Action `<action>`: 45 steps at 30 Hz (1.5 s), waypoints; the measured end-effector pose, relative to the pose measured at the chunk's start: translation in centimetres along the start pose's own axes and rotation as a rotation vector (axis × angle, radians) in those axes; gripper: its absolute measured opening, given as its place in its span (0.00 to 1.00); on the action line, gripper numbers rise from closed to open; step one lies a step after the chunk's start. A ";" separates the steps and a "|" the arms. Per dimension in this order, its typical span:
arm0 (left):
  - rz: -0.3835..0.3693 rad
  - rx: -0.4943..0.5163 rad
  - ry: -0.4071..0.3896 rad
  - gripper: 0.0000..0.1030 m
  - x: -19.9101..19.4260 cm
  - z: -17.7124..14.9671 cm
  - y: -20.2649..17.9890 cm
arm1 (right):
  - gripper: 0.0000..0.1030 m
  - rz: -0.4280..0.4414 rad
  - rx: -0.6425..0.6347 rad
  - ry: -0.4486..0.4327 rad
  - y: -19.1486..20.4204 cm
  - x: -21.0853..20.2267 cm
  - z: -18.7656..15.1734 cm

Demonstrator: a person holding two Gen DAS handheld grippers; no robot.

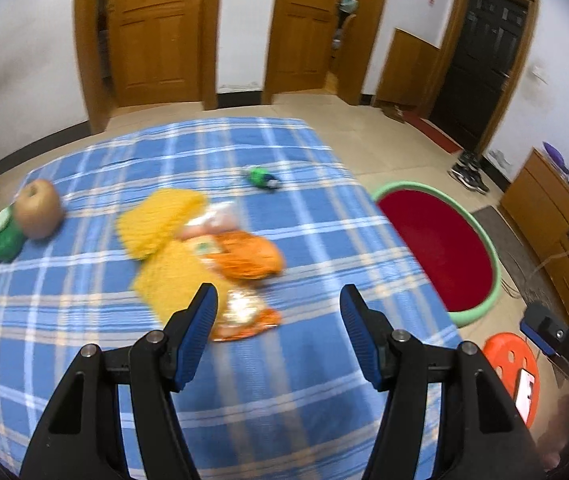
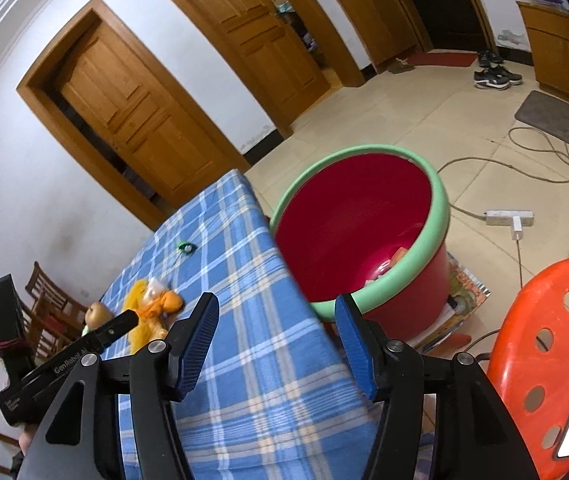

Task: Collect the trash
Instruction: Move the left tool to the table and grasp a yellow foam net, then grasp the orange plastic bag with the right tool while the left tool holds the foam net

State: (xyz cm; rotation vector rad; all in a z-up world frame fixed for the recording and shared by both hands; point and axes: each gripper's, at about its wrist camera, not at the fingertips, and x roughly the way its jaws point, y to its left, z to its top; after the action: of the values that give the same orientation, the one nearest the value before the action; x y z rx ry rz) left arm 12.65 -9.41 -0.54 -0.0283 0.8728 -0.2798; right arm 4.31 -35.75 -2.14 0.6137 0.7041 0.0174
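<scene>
wrapper (image 1: 244,316) is lying just short of left claw (image 1: 278,304), spread wide; it is wanting a low approach, pinching the foil edge only. right claw (image 2: 276,312), spread, is waiting beside basin (image 2: 440,208).

We note each gripper (image 1: 278,300) (image 2: 276,310): black angular arms, silver pivot screws, ribbed blue pads (image 1: 200,334); white "GenRobot" lettering.

Bare cloth (image 1: 284,380) before left tool (image 1: 278,304); wrapper (image 1: 244,316), towel (image 1: 164,232) beyond.
</scene>
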 end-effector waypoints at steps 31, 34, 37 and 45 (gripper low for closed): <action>-0.090 -0.166 0.086 0.34 5.5 0.5 7.6 | 0.60 0.024 -0.176 0.229 6.2 9.9 1.3; -0.112 -0.194 0.087 0.24 5.4 0.5 7.7 | 0.60 0.041 -0.189 0.260 7.3 10.8 1.0; -0.124 -0.209 0.075 0.19 4.5 0.3 8.1 | 0.60 0.048 -0.213 0.264 8.6 10.9 0.4; -0.104 -0.173 -0.005 0.19 -0.1 -1.4 10.0 | 0.60 0.029 -0.219 0.216 10.7 9.1 -2.0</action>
State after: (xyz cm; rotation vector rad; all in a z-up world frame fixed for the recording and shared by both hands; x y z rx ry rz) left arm 13.83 0.40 -2.77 -0.2351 0.8901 -0.3008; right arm 12.14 -23.89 -3.07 0.4154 0.8886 0.1876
